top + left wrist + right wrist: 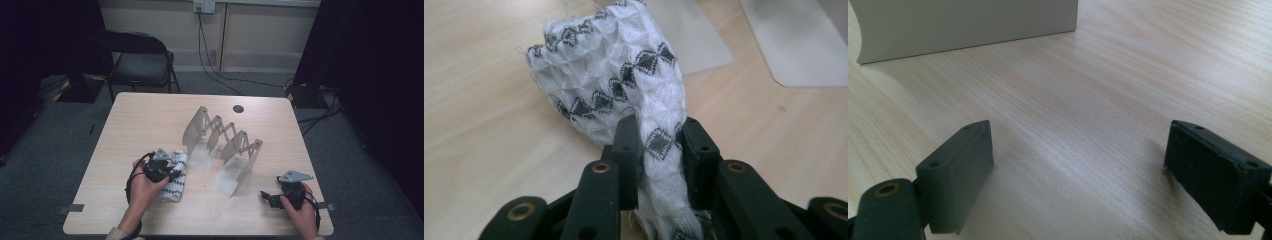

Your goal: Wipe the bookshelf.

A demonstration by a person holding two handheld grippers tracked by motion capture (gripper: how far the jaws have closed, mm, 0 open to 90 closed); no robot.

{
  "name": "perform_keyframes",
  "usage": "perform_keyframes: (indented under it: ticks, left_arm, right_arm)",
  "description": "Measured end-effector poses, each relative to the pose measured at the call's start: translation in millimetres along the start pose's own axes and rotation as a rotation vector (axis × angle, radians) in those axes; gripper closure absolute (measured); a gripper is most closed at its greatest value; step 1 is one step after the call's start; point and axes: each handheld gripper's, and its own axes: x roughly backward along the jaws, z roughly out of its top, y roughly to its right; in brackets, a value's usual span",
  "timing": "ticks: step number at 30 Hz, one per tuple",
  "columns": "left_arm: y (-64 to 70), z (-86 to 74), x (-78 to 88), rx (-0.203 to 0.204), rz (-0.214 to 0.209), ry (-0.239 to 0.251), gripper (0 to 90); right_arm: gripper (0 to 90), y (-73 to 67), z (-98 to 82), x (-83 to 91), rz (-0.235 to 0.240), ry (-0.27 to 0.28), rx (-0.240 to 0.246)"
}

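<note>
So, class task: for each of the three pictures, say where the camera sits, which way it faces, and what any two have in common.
High view: above the person's side, facing forward and down on the table; both forearms show.
Left gripper view: on the left hand-held gripper, looking along its jaws, shut on the cloth.
Right gripper view: on the right hand-held gripper, jaws open over bare wood.
Shared: the cloth appears from above and from the left gripper.

Legible text, labels, brands, numbers, signs: none on any surface. The white cloth [624, 95] clamped in the left gripper [659, 145] bears only a woven dark diamond pattern, no lettering.
</note>
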Motion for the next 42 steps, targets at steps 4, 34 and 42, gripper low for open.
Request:
perform_keyframes:
  ticks: [4,34,42]
  left_arm:
    - [10.3,-7.1,3.5,-0.009,-0.042,0.003,74.0]
    - [5.1,32.7,-34.0,0.028,0.059,0.054,78.3]
    - [-7.2,31.6,-28.0,0.047,0.103,0.058,78.7]
  right_arm:
    - [11.5,-0.2,0.1,-0.1,0.0,0.0,-0.001]
    - [11.5,-0.4,0.2,-0.1,0.004,-0.001,0.003]
    - [11.5,-0.6,0.2,-0.2,0.006,0.0,0.004]
